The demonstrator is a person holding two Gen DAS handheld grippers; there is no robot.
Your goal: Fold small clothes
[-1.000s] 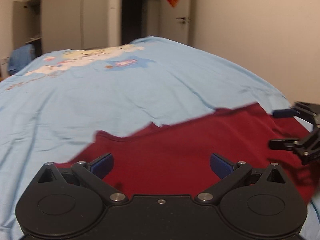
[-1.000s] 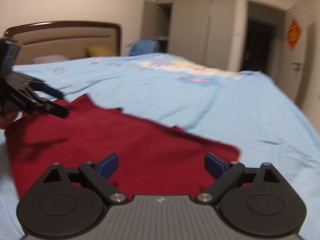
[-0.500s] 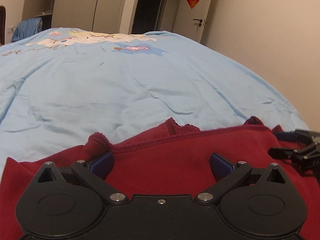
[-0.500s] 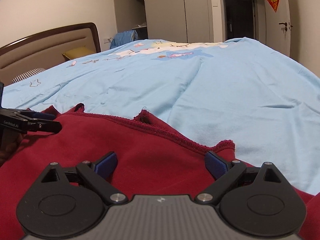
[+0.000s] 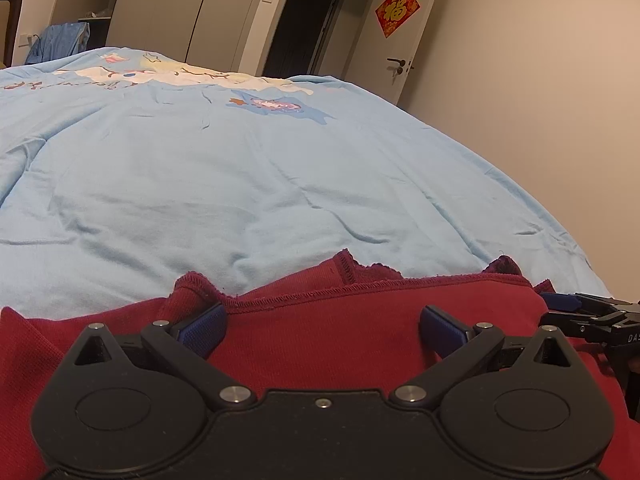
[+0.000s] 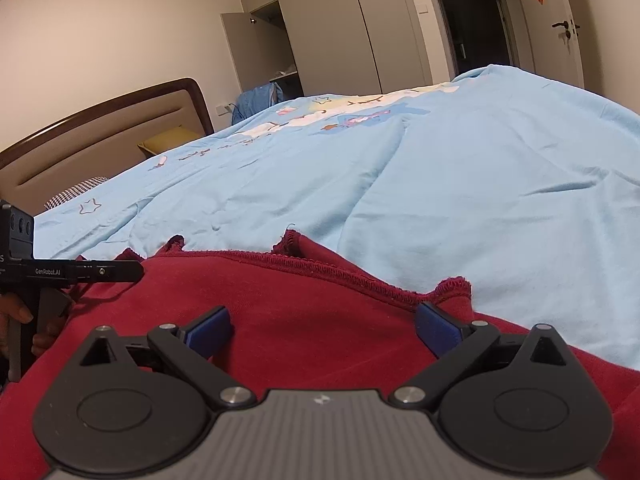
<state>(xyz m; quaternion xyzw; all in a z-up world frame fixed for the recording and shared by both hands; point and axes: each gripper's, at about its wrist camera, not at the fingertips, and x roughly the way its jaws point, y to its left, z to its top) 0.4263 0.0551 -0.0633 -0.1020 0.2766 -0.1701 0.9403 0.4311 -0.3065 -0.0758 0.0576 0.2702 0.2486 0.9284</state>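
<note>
The dark red knit garment with overlocked hem lies spread on the light blue printed bed cover, at the near edge of the bed, w/ the hem line running across both views and small corners of fabric sticking up along it.

Left gripper is released: both blue pads stand wide apart, low over the red cloth, w/ nothing between them. Right gripper is the same, pads spread and empty, just behind the hem; its right pad sits very near the raised corner of the hem. In the left view the right gripper shows at the right edge, and in the right view the left gripper shows at the left edge w/ a bit of the hand holding it.

Step in hand, I judge: take the far hem at two points to make the next fold, so the task looks early to me.

To do it well:
- pinch at the hem corners, not in the middle, so the edge stays straight;
- take both layers of the garment if there are two, but not the bed cover below, which is soft & wrinkles easy;
- close both sides at about the same time, lift only a little, keep the cloth lightly tight between the two, then bring it over evenly.
</note>
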